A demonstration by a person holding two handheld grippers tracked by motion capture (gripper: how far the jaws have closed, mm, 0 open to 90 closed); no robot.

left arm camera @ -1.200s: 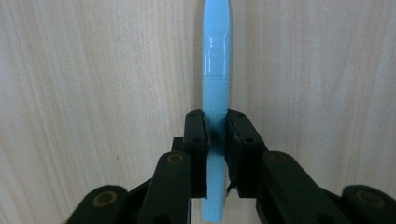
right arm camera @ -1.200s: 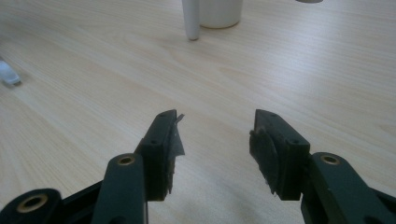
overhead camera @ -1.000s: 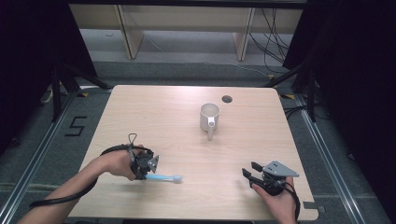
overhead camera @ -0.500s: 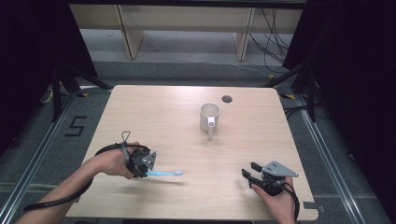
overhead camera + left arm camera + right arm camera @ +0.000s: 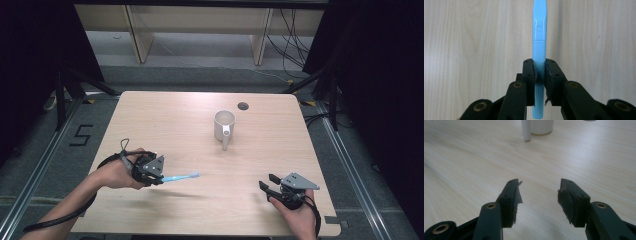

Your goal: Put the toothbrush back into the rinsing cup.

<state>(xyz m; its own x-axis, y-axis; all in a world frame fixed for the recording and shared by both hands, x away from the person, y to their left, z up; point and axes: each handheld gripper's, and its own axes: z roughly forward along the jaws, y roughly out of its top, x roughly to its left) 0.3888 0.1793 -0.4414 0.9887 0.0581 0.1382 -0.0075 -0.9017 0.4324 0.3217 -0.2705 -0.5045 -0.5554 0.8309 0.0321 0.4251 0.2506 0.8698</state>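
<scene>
Blue toothbrush (image 5: 539, 50): pale plastic, clamped in the left gripper (image 5: 150, 171); in the high view it sticks out level from the jaws toward the mug's side of the table, its far end well short of the mug (image 5: 224, 125) and nearer the person than the mug is.
Toothbrush against the jaws: in the left gripper view the ribbed part of the handle runs straight up between the two black pads (image 5: 549, 75), which press on it from both sides; a short stub of the handle reaches back below the pads, and the longer, smooth part runs out ahead of them.
Left gripper: jaws closed tight on the toothbrush handle, held in the person's left hand (image 5: 117, 172), to the left of the mug and closer to the near edge.
Right gripper (image 5: 539, 195): jaws stand apart with nothing between them, bare wood showing in the gap; it sits low by the near right part of the table (image 5: 170, 115), well apart from the mug, with the mug's handle straight ahead in the right gripper view.
Mug: white, upright, around the middle of the table, its handle turned toward the person.
Hole (image 5: 243, 106): small dark round opening in the tabletop just beyond the mug, to its right.
</scene>
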